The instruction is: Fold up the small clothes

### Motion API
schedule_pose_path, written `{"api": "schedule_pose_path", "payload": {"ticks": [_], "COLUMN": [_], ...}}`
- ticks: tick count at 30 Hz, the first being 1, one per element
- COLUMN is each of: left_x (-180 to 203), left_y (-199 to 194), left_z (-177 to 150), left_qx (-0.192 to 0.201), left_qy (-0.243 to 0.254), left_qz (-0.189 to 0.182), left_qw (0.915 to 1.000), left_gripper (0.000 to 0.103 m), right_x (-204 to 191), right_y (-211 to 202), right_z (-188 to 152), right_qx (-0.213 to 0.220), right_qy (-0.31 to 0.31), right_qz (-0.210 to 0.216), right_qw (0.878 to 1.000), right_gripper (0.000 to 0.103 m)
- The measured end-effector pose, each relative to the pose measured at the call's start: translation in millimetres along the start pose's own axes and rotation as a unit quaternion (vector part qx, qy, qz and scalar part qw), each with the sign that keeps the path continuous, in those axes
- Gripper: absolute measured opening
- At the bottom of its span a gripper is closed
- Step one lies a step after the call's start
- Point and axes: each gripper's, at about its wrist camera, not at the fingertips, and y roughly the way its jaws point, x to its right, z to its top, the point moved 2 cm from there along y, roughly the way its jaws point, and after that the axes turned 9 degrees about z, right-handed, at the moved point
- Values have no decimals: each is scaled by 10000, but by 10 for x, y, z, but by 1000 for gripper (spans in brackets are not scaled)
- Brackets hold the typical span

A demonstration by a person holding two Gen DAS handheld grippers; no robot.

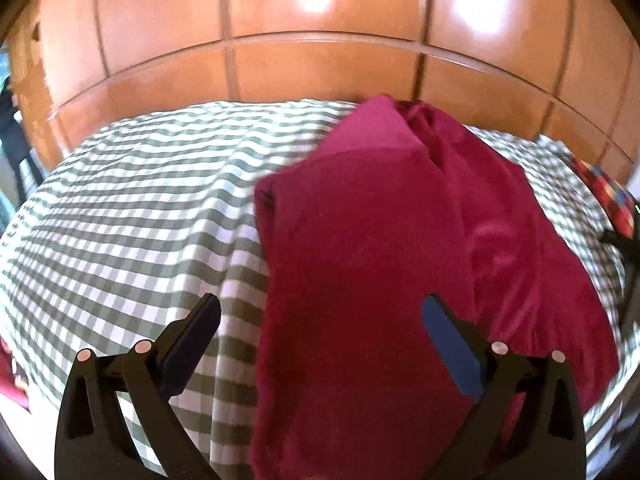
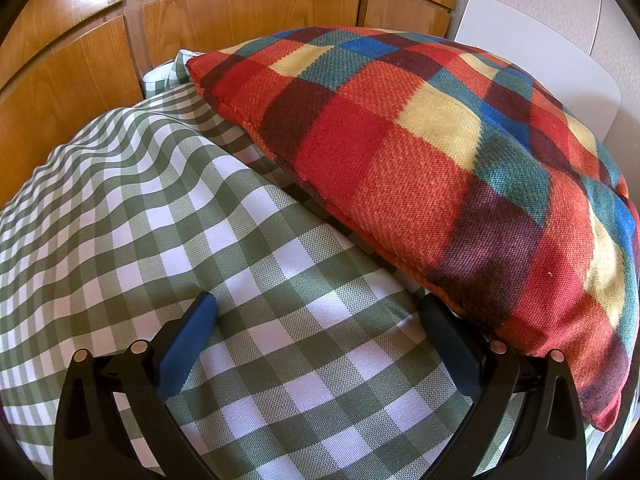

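A dark red garment (image 1: 372,248) lies on the green-and-white checked bed cover (image 1: 132,208), partly folded, with one layer laid over another and a crumpled part to the right. My left gripper (image 1: 320,312) is open and empty, hovering over the garment's near left part. My right gripper (image 2: 316,312) is open and empty, low over the checked cover (image 2: 160,200), its right finger close to a multicoloured checked cushion (image 2: 440,152). The garment does not show in the right wrist view.
A wooden panelled wardrobe (image 1: 320,40) stands behind the bed. The cushion shows at the far right of the left wrist view (image 1: 608,200). A white chair back (image 2: 560,48) stands behind the cushion. Dark objects sit at the left edge (image 1: 12,140).
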Motion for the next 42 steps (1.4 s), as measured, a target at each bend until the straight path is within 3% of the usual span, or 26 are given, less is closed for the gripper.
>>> {"api": "schedule_pose_path", "payload": {"ticks": [7,11,14,16,19,20,22,23,26,29,31,34,35,37,38,39,42], "left_x": [62,107,98,49,-26,-54,-131,-165,-286,-356,-312,-140,-87,36,89,149,195], "left_y": [-111,-76,-29,-29,-49,-56,-92,-115,-208,-321,-345,-372,-379,-376,-364,-348,-349], "left_z": [167,91,20,-37,-124,-153,-218,-249,-342,-466,-518,-620,-641,-672,-685,-694,-682], "left_qx": [250,195,84,44,1,-12,16,47,167,247,223,162,150,102,85,50,-41], "left_qy": [-56,77,93,17,-61,-74,-105,-96,-117,-79,62,456,555,763,858,978,1028], "left_qz": [314,288,265,211,132,94,67,58,-64,-461,-721,-943,-995,-1109,-1106,-1103,-1250], "left_qw": [9992,9994,9996,9998,9999,9999,9999,9999,9998,9986,9971,9944,9934,9908,9901,9891,9868], "left_gripper": [100,100,100,100,100,100,100,100,100,100,100,100,100,100,96,83,69], "right_x": [-91,-613,-1122,-1475,-1834,-1947,-2095,-2171,-2323,-2425,-2501,-2572,-2591,-2604,-2560,-2511,-2224], "right_y": [-93,-743,-1259,-1559,-1703,-1694,-1630,-1592,-1589,-1594,-1515,-1492,-1485,-1549,-1626,-1717,-1983], "right_z": [11,-310,-739,-1054,-1346,-1420,-1498,-1544,-1680,-1785,-1789,-1805,-1779,-1739,-1678,-1617,-1358], "right_qx": [-209,-119,-428,-675,-1242,-1422,-1749,-1903,-2148,-2259,-2254,-2077,-2004,-1834,-1640,-1471,-843], "right_qy": [-45,-936,-1435,-1636,-1270,-981,-632,-536,-667,-854,-883,-998,-1079,-1212,-1270,-1301,-1435], "right_qz": [46,965,2143,3173,4355,4628,4871,4872,4834,4775,4745,4650,4558,4522,4521,4539,4461], "right_qw": [9998,9909,9652,9317,8825,8694,8533,8506,8460,8448,8463,8548,8605,8644,8675,8691,8794], "right_gripper": [100,100,100,100,100,97,67,55,55,55,49,29,15,6,5,5,5]}}
